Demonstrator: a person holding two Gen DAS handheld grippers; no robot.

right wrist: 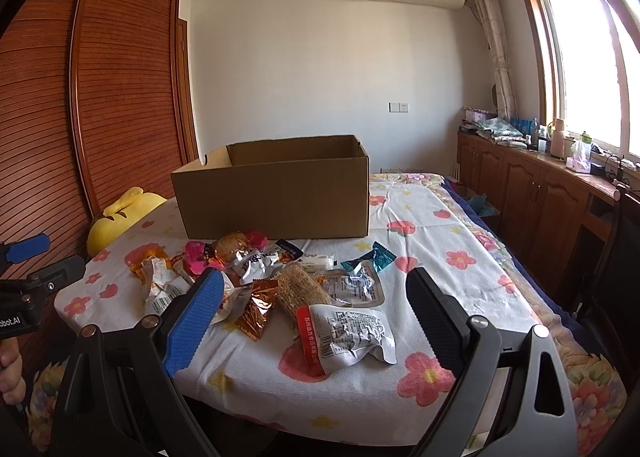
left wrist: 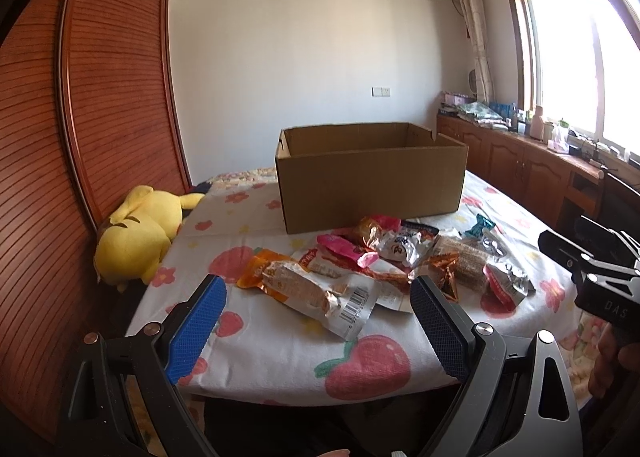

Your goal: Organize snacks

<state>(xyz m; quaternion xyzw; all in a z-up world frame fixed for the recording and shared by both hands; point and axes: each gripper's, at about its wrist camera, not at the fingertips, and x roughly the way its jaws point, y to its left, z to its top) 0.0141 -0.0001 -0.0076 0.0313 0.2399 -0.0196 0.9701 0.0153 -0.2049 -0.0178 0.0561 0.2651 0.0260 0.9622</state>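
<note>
Several snack packets lie in a loose pile (left wrist: pixel 384 257) on the flowered bedsheet (left wrist: pixel 280 345), in front of an open, empty-looking cardboard box (left wrist: pixel 372 185). An orange and white packet (left wrist: pixel 308 289) lies nearest my left gripper (left wrist: pixel 318 289), which is open and empty, just short of the pile. In the right wrist view the pile (right wrist: pixel 280 281) and the box (right wrist: pixel 276 193) show again. A silver and red packet (right wrist: pixel 344 337) lies between the fingers of my right gripper (right wrist: pixel 316 289), which is open and empty above the bed's near edge.
A yellow plush toy (left wrist: pixel 136 233) lies at the bed's left edge beside a wooden wardrobe (left wrist: pixel 80 117). Wooden cabinets (left wrist: pixel 520 165) with clutter run along the window wall on the right. The right gripper's body (left wrist: pixel 600 277) shows at the right of the left wrist view.
</note>
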